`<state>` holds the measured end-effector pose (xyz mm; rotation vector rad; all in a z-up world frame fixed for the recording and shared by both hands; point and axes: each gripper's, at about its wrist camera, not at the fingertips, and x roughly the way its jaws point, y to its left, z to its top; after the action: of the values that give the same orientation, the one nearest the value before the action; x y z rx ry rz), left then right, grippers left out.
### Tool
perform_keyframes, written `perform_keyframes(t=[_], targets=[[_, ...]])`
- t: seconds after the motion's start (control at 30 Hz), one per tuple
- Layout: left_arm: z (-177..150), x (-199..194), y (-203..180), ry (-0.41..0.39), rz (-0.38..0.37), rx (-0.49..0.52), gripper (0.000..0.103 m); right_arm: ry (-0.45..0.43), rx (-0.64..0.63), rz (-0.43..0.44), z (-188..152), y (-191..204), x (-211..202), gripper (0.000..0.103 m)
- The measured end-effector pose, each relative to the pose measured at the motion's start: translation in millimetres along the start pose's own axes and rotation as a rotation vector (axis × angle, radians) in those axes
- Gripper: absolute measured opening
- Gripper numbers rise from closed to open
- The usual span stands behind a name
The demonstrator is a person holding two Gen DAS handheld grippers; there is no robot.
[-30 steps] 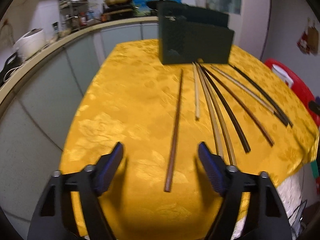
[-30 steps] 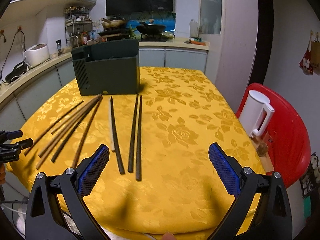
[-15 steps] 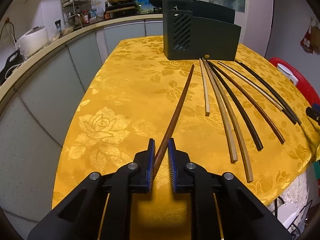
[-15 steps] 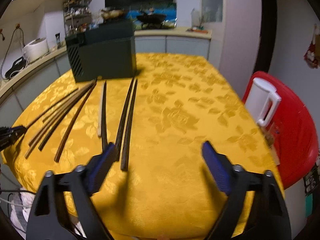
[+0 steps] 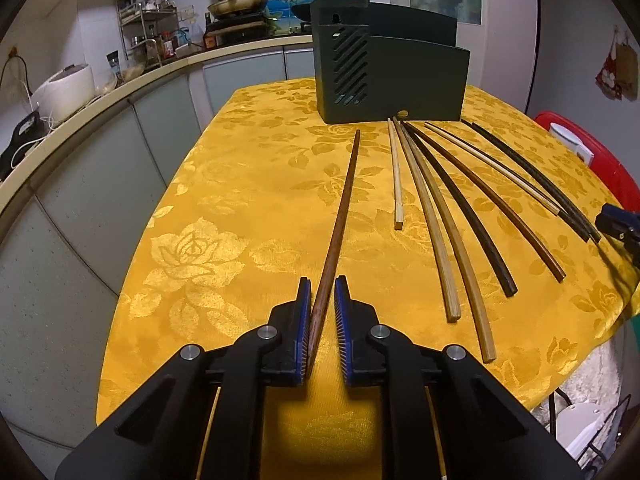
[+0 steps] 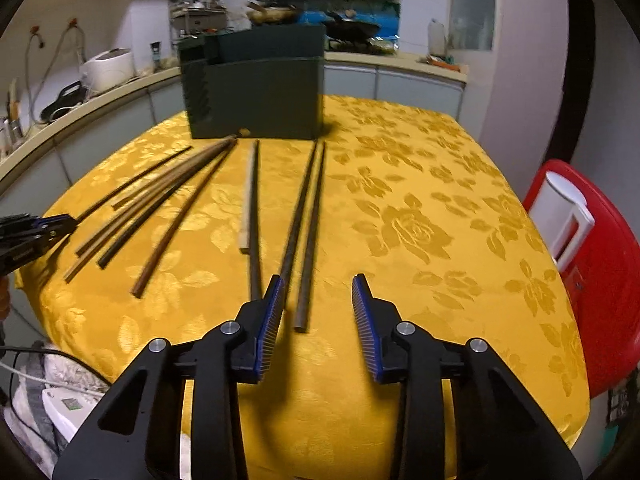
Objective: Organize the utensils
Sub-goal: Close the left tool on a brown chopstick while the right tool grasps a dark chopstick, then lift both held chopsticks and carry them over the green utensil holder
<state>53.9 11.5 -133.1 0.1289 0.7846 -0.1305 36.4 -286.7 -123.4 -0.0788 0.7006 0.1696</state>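
The brown chopstick (image 5: 340, 216) is clamped at its near end by the left gripper (image 5: 322, 312), its tip toward the holder (image 5: 392, 76) at 12 o'clock. The right gripper (image 6: 318, 308) is closing around a dark chopstick (image 6: 310, 236), pads not yet pressing. Light, stiff, slick sticks are judged best gripped near the thick end.

Reddish-brown chopstick (image 5: 340, 216) angles up off the table's (image 5: 240, 184) left side; the other chopsticks (image 5: 460, 208) fan flat toward its near edge, before the dark holder (image 5: 400, 80)
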Motion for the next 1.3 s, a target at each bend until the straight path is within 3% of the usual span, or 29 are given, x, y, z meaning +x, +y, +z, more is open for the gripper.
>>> perform_keyframes(t=[0.1, 0.4, 0.53, 0.8, 1.3], targets=[[-0.2, -0.2, -0.2, 0.000, 0.001, 0.001, 0.012, 0.037, -0.033, -0.020, -1.8, 5.1, 7.2, 0.024], [0.4, 0.1, -3.0, -0.011, -0.033, -0.012, 0.009, 0.036, 0.021, 0.021, -3.8, -1.2, 17.2, 0.022], [-1.1, -0.4, -13.1, -0.029, -0.019, 0.028, 0.006, 0.029, 0.018, 0.029, -2.9, 0.9, 17.6, 0.009], [2.2, -9.1, -15.9, -0.048, -0.028, 0.044, 0.006, 0.032, 0.041, 0.017, -0.5, -2.7, 12.3, 0.008], [57.7, -102.2, -3.5, -0.322, -0.054, 0.002, 0.006, -0.268, 0.025, 0.019, 48.4, 2.1, -75.1, 0.008]])
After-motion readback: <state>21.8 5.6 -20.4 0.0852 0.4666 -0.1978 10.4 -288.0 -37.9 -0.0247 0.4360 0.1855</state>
